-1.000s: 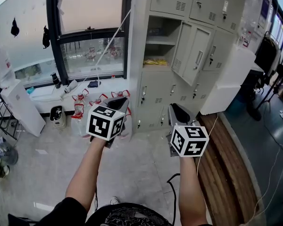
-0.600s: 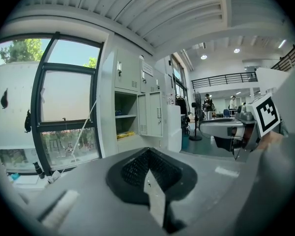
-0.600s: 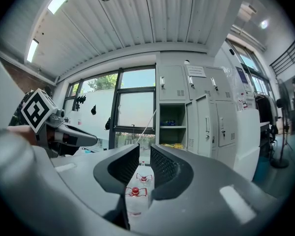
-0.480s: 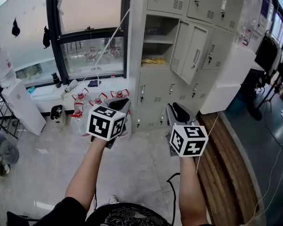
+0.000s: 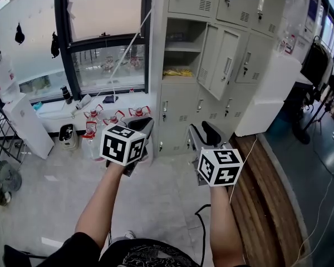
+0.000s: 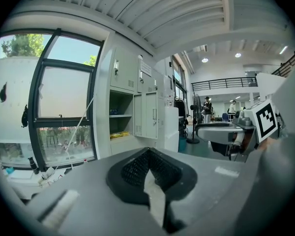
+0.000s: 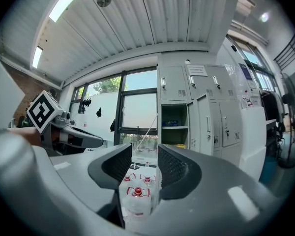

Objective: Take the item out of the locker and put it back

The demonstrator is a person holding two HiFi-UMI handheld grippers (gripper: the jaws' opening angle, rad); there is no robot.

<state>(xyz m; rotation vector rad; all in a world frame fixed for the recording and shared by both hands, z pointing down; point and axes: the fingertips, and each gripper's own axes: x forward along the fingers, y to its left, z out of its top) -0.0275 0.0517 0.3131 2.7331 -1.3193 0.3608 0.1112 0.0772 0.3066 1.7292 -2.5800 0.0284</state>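
Grey metal locker (image 5: 157,49), door open, is shown holding a flat yellow item (image 5: 177,72); left gripper (image 6: 147,152) clenched empty, right gripper (image 7: 145,157) with jaws just opened on nothing.

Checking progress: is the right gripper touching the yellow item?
Apart. Head view shows the right gripper, jaws just opening and empty, well short of the yellow item.
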